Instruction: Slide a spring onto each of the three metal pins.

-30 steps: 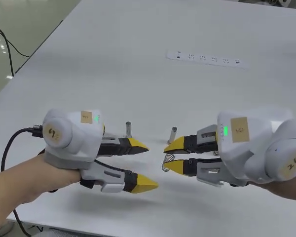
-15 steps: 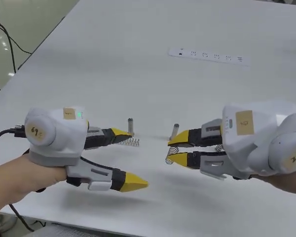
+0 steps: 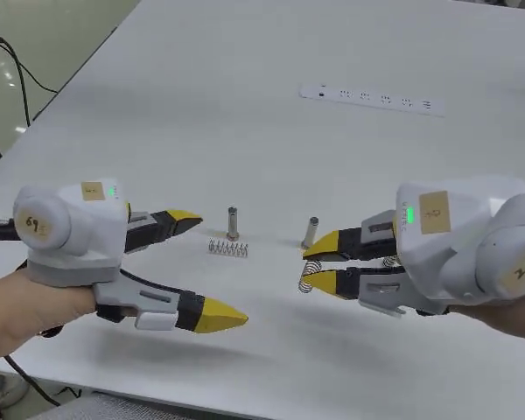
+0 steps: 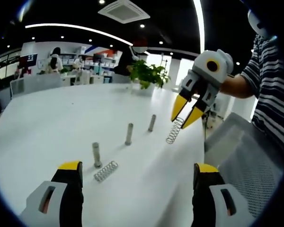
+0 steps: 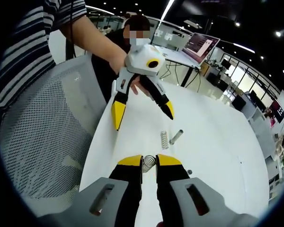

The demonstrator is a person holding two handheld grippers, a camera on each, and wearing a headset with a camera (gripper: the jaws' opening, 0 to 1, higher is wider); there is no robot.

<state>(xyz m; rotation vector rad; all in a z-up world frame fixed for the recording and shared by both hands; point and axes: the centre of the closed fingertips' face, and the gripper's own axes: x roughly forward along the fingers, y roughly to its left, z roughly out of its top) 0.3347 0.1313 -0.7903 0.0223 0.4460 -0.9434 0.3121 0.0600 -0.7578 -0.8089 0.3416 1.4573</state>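
Note:
My right gripper (image 3: pixel 316 265) is shut on a small steel spring (image 3: pixel 306 282), held just above the white table; in the right gripper view the spring (image 5: pixel 149 162) sits between the yellow tips. A second spring (image 3: pixel 227 248) lies flat on the table beside the left pin (image 3: pixel 233 222). Another pin (image 3: pixel 311 232) stands just behind the right gripper's tips. The left gripper view shows three upright pins (image 4: pixel 129 134) in a row, with the loose spring (image 4: pixel 105 170) by the nearest. My left gripper (image 3: pixel 206 267) is open wide and holds nothing, left of the loose spring.
A white power strip (image 3: pixel 370 98) lies far back on the table (image 3: pixel 201 131). A black cable (image 3: pixel 17 79) hangs off the left edge. The table's front edge runs just below both grippers. A grey mesh chair (image 5: pixel 42 132) stands by that edge.
My left gripper has drawn back to the left, away from the pins, uncovering the spring that lies on the table. The right gripper has stayed put with its spring.

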